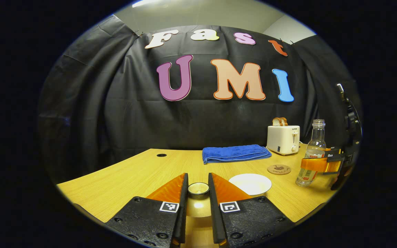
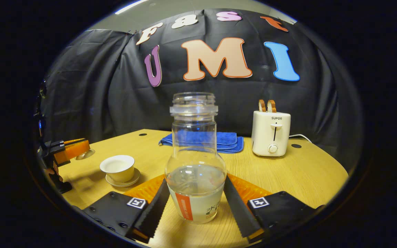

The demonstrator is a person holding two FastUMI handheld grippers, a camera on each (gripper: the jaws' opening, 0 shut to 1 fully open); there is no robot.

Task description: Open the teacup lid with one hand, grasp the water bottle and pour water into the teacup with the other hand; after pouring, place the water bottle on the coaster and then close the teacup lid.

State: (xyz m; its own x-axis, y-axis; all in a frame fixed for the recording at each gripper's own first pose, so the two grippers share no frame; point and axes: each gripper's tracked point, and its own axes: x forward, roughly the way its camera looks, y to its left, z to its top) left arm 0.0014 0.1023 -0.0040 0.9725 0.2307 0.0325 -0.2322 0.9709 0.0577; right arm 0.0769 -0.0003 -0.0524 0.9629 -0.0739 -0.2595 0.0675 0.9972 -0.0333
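Observation:
My left gripper (image 1: 198, 176) is shut on the knob of the teacup lid (image 1: 198, 188) and holds it just above the table. The uncovered white teacup (image 1: 250, 184) stands just right of it. Seen from the right gripper view, the teacup (image 2: 117, 167) rests on a saucer, with the left gripper (image 2: 76, 147) and the lid (image 2: 85, 154) beyond it to the left. My right gripper (image 2: 195, 179) is shut on the capless water bottle (image 2: 195, 165), which is upright and partly filled, its base close to the tabletop. A round cork coaster (image 1: 278, 169) lies between the cup and the bottle (image 1: 313, 155).
A white toaster (image 2: 271, 132) with bread in its slots stands at the back right of the wooden table (image 2: 305, 172). A folded blue towel (image 1: 234, 153) lies along the back edge. The black cloth wall closes the rear.

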